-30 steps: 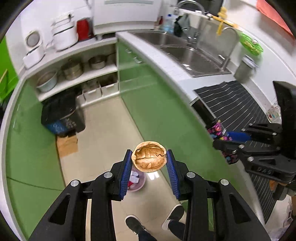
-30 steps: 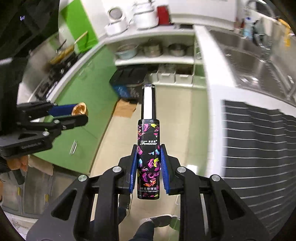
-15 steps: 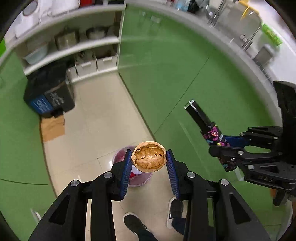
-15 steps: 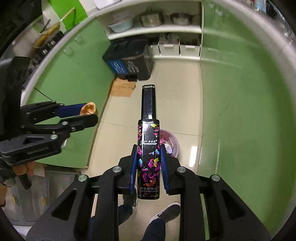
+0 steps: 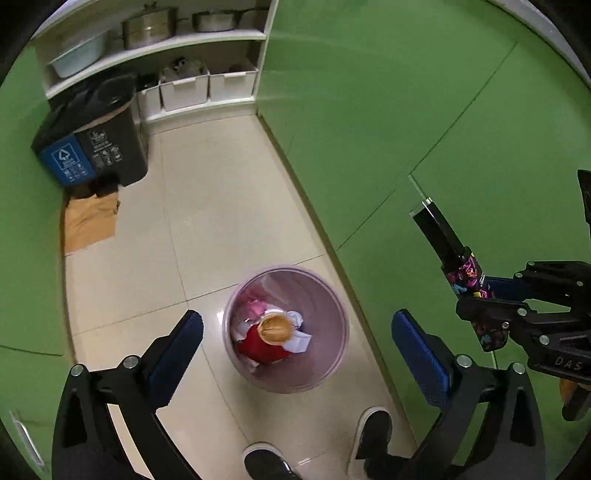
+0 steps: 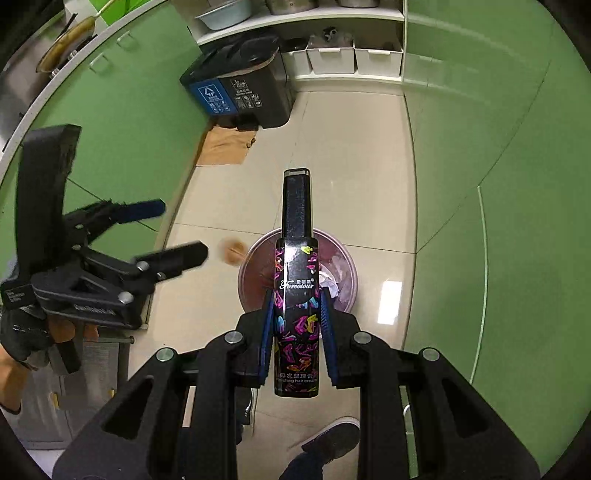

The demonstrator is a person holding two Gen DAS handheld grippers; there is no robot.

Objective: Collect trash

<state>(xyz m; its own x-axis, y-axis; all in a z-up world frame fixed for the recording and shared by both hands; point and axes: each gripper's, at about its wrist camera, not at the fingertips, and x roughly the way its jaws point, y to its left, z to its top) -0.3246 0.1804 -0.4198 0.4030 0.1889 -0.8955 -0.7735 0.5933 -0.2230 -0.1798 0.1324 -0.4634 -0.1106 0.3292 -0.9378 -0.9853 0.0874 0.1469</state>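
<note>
My left gripper point(image 5: 297, 334) is open and empty, held above a pink waste bin point(image 5: 334, 369) on the floor. A brown walnut shell point(image 5: 275, 328) is falling, blurred, over the trash in the bin; in the right wrist view the shell point(image 6: 232, 251) is in mid-air beside the left gripper point(image 6: 173, 232) and left of the bin point(image 6: 347, 291). My right gripper point(image 6: 297, 325) is shut on a black hair-cream bottle point(image 6: 295, 295) with coloured print, held above the bin. The bottle point(image 5: 448, 247) and right gripper point(image 5: 484, 295) show at the right of the left wrist view.
Green cabinet fronts point(image 5: 388, 110) line both sides of a narrow tiled floor. A dark recycling bin point(image 5: 92, 147) and flat cardboard point(image 5: 90, 221) sit at the far end under white shelves with pots point(image 5: 147, 26). The person's shoes point(image 5: 373, 432) are near the pink bin.
Both grippers dropped lower toward the pink bin. My left gripper opened and let go of the walnut shell, which is falling. The right gripper still holds the bottle.
</note>
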